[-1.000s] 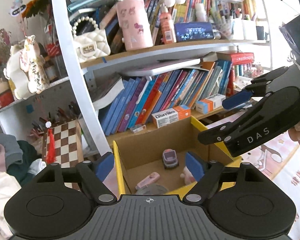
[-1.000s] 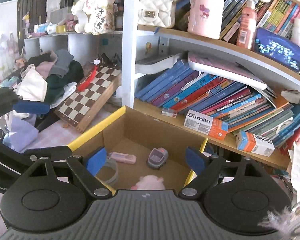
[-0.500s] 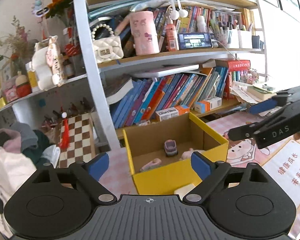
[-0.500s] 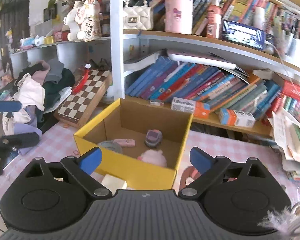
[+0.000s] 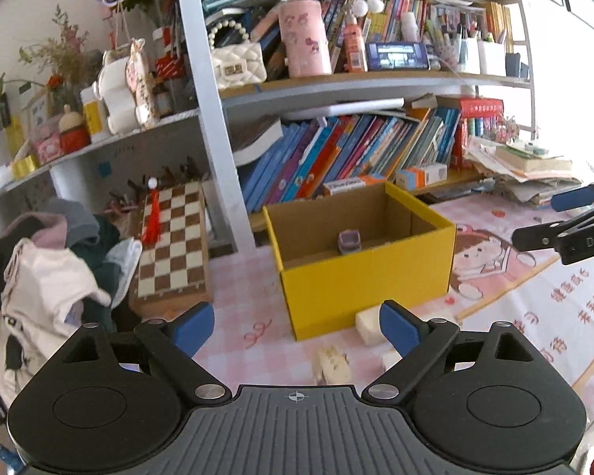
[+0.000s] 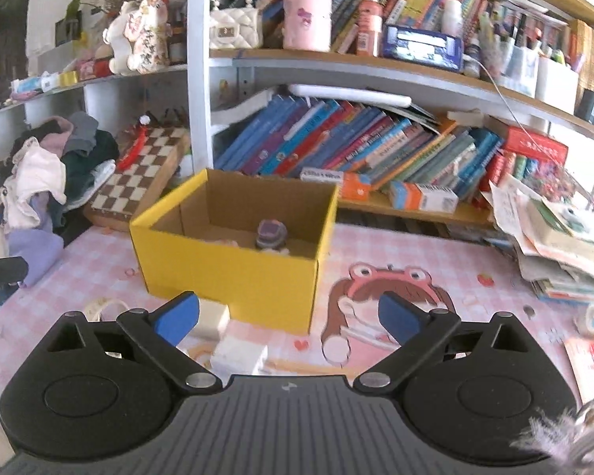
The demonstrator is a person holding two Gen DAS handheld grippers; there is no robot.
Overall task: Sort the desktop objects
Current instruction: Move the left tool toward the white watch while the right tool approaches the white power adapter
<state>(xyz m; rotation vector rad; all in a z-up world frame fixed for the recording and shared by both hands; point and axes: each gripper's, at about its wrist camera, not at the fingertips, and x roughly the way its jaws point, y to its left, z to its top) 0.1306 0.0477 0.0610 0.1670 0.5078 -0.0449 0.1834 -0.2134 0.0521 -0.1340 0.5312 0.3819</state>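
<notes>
Left wrist view: left claw [image 5: 297, 326] spread wide and empty above the pink worktop [image 5: 253, 277], facing the yellow box [image 5: 360, 261] with a small purple toy [image 5: 349, 241] inside, white blocks [image 5: 370, 322] and a cream figure [image 5: 332, 362] loose at its foot, probably awaiting sorting. Right wrist view: right claw [image 6: 289, 314] likewise agape and empty, revealing a coiled band [image 6: 105, 306] and a second block [image 6: 239, 352] unseen opposite.
</notes>
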